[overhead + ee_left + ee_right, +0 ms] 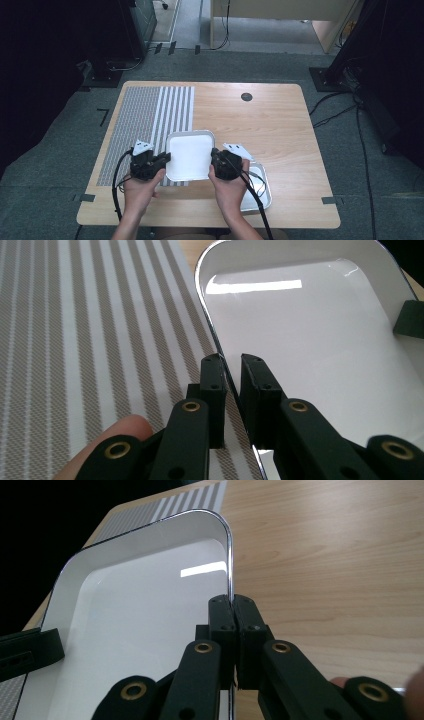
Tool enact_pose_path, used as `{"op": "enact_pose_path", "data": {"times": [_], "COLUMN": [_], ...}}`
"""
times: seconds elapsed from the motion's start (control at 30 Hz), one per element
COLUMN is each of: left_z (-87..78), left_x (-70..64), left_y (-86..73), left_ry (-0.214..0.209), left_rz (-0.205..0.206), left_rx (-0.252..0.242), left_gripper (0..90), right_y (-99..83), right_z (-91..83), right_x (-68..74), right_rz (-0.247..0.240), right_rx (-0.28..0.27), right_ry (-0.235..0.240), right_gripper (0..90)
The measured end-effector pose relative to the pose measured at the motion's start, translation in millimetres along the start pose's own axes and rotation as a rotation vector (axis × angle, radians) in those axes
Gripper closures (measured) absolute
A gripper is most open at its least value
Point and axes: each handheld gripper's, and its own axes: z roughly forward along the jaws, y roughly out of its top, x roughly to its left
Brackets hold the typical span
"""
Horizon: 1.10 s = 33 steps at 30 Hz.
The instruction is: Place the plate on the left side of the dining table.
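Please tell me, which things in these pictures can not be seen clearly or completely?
- Second tray, high view: the right hand and cable hide its left part.
- White tray, left gripper view: the bottom edge cuts off its near end.
- Whether the left gripper presses the rim: a small gap beside it leaves that unclear.

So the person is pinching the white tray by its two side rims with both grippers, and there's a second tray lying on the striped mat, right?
Not quite. Both grippers do pinch the white tray by its side rims, but the second tray lies on the bare wooden table by the right gripper, not on the striped mat. The high view shows this.
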Motion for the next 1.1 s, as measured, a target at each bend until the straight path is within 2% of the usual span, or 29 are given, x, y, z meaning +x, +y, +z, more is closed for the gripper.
{"op": "enact_pose_path", "data": {"times": [0.1, 0.3, 0.4, 0.57, 0.87, 1.1], "left_z": [-0.4, -1.2, -1.7, 2.2, 18.5, 33.2], "left_x": [14.6, 41.0, 54.6, 73.6, 96.8, 116.0], "left_y": [6.7, 16.9, 22.9, 33.2, 47.0, 51.3], "left_ry": [0.015, 0.042, 0.058, 0.085, 0.114, 0.133], "left_rz": [-0.003, 0.001, -0.007, -0.007, -0.012, -0.035], "left_rx": [0.006, 0.014, 0.015, 0.03, 0.055, 0.063], "left_gripper": [81.7, 81.9, 82.5, 83.0, 83.6, 84.1], "right_y": [4.8, 12.4, 16.3, 20.8, 29.0, 31.7], "right_z": [9.6, 35.8, 51.7, 66.8, 100.4, 129.9], "right_x": [10.9, 30.4, 43.4, 55.5, 64.4, 70.5], "right_rz": [-0.011, 0.017, 0.021, 0.02, 0.043, 0.047], "right_rx": [0.005, 0.031, 0.039, 0.053, 0.087, 0.115], "right_ry": [0.005, 0.027, 0.043, 0.044, 0.039, 0.041], "right_gripper": [89.1, 89.0, 88.9, 89.0, 89.1, 89.1]}}
